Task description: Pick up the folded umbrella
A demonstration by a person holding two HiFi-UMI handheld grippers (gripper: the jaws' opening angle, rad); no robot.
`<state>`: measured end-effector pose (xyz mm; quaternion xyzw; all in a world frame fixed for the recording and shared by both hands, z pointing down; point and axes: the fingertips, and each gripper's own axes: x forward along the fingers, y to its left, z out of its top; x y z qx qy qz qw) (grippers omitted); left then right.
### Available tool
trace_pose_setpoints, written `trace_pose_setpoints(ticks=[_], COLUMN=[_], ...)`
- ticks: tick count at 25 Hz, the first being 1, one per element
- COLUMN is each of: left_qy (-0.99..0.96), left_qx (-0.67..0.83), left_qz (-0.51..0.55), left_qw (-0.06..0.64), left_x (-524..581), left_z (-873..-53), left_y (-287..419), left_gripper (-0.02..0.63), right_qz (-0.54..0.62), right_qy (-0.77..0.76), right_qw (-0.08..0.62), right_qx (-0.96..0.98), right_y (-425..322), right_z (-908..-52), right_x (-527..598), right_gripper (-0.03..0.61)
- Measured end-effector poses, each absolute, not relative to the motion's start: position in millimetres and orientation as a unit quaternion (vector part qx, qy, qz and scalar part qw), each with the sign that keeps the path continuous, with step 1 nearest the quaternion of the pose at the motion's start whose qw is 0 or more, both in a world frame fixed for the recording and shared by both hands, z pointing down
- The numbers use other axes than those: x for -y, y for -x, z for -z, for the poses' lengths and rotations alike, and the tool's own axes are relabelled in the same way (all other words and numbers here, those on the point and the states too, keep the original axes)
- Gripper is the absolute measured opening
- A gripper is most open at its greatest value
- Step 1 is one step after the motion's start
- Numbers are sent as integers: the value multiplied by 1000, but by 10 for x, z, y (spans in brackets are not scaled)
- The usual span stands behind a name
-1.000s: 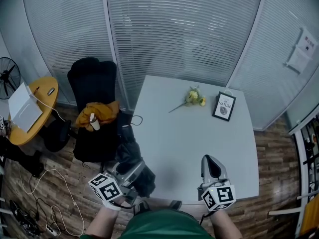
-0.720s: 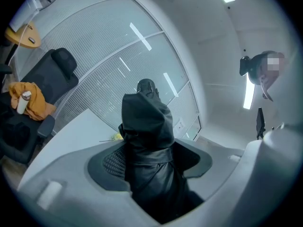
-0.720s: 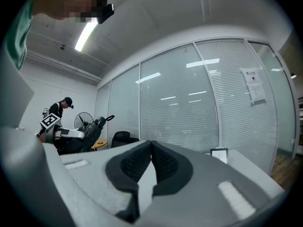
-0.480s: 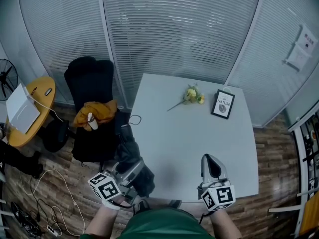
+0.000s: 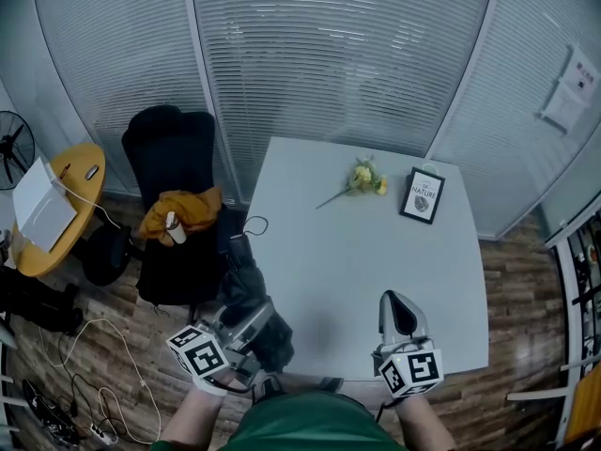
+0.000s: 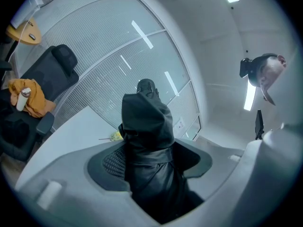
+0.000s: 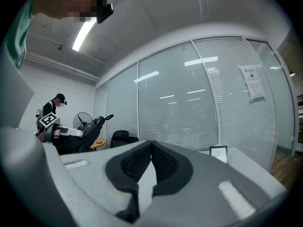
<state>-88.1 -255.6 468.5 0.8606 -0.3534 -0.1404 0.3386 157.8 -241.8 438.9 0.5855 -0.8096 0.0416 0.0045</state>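
The folded umbrella (image 5: 246, 289) is black and wrapped in its sleeve. It stands out of my left gripper (image 5: 250, 331), beside the white table's (image 5: 357, 252) left front corner. In the left gripper view the umbrella (image 6: 147, 136) fills the gap between the jaws, and the left gripper (image 6: 149, 163) is shut on it, with the handle end pointing up and away. My right gripper (image 5: 399, 314) hovers over the table's front right part. Its jaws (image 7: 150, 151) are shut with nothing between them.
A yellow flower (image 5: 364, 180) and a small framed picture (image 5: 422, 198) lie at the table's far side. Left of the table stands a black office chair (image 5: 174, 158) with an orange cloth (image 5: 184, 212) and a cup. Further left are a round yellow table (image 5: 56, 205), a fan and floor cables.
The head view has shifted slightly. Both grippers keep their places, and the left one still holds the umbrella.
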Motion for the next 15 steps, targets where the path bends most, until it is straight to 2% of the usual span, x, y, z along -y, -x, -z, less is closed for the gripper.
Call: trace_pose_setpoints(ticks=[15], left_qy=[-864], left_qx=[355], left_qz=[134], left_qw=[330], left_x=[2607], left_z=[-4705], left_y=[867], left_gripper=[290], right_qz=[-51], right_qy=[-586], right_qw=[18], right_qx=[808], right_y=[-1625], right_z=[-4493], right_x=[2470], right_gripper=[3])
